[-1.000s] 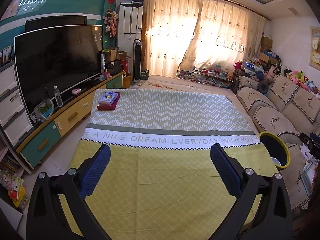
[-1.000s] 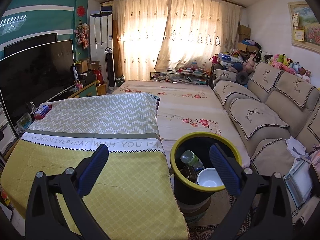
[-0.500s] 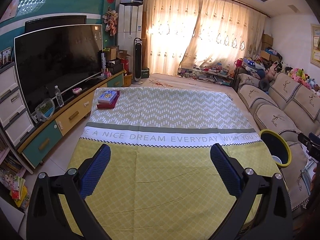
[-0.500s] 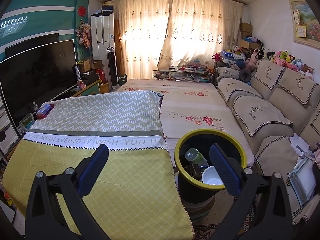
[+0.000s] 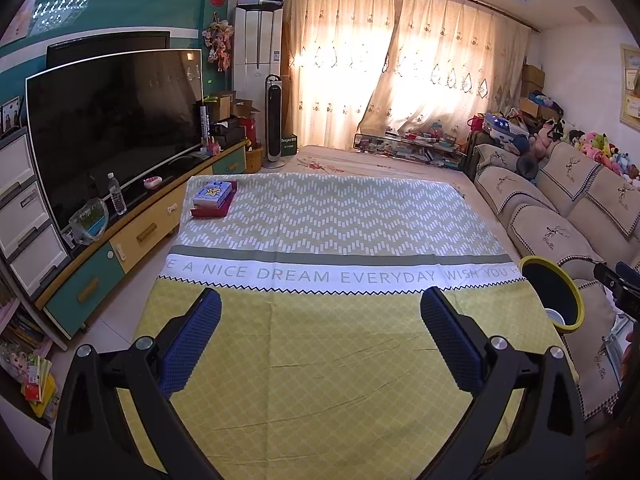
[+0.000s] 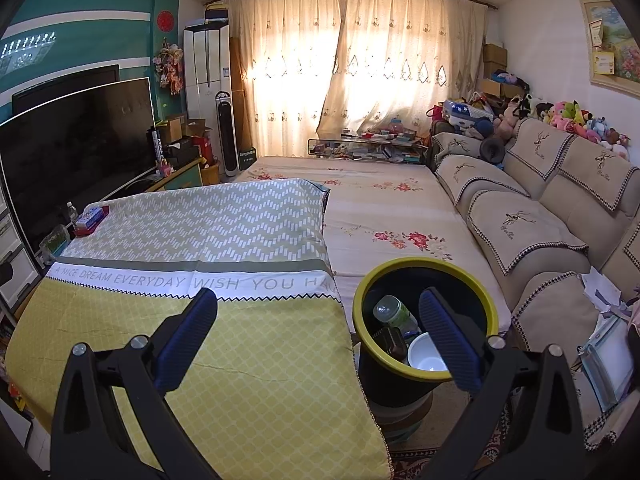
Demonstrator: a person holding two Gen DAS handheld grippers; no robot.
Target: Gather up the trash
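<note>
Living room: yellow-green cloth (image 5: 340,340) covers a table; both grippers, left (image 5: 320,336) and right (image 6: 318,332), gape wide, empty, beside a trash bin (image 6: 490,312).

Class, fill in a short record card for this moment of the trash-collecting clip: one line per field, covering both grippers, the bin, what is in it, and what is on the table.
left gripper: open, holding nothing, above the yellow cloth
right gripper: open, holding nothing, near the bin
bin: black with yellow rim, beside the table's right edge
bin contents: plastic bottle, white cup, a dark item
tablecloth: yellow and green, printed text band
books: stacked at the table's far left corner
</note>
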